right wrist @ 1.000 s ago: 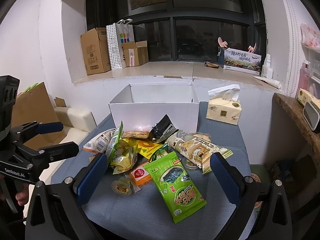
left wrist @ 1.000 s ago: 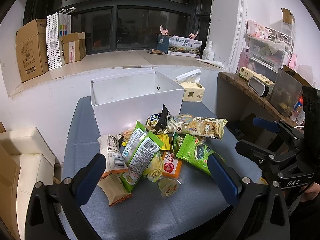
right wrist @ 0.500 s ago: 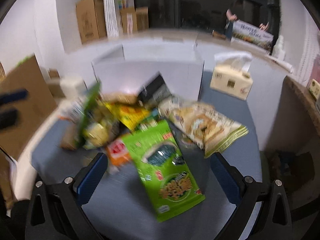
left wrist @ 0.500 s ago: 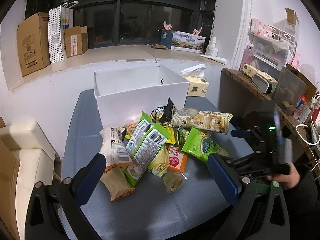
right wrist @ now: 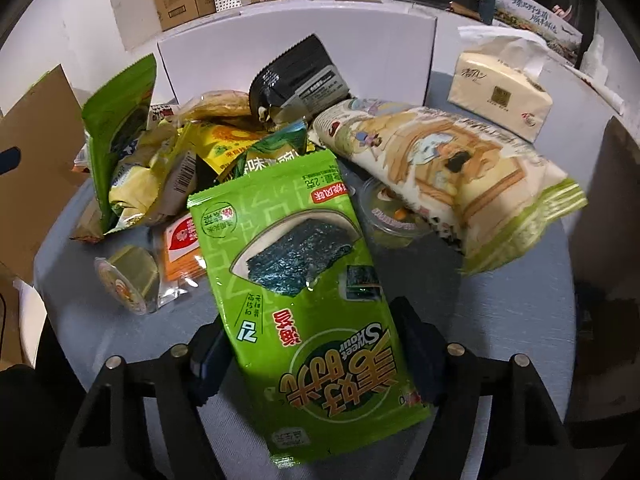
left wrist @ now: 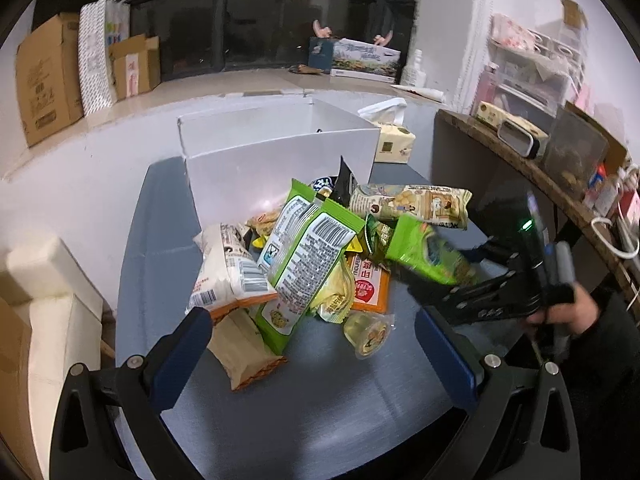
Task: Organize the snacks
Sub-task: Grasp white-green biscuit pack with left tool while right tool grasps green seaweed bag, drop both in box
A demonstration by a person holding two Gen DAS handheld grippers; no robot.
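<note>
Having moved in from the pile's edge, right gripper (right wrist: 316, 356) now clamped on green seaweed packet (right wrist: 304, 280), left gripper (left wrist: 320, 344) wide apart as before

Looks like somebody's lived-in home: cardboard boxes (left wrist: 46, 80) sitting on the window ledge at 10 o'clock, tissue pack (left wrist: 394, 144) at 1, cluttered shelf (left wrist: 532, 92) crowding 2.

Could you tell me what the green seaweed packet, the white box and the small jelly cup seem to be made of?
The green seaweed packet looks like glossy printed plastic film: it shines and creases. The white box seems to be matte cardboard, with thin, flat, folded walls. The small jelly cup appears to be clear plastic under a shiny peel-off film lid, though its exact material is uncertain.
</note>
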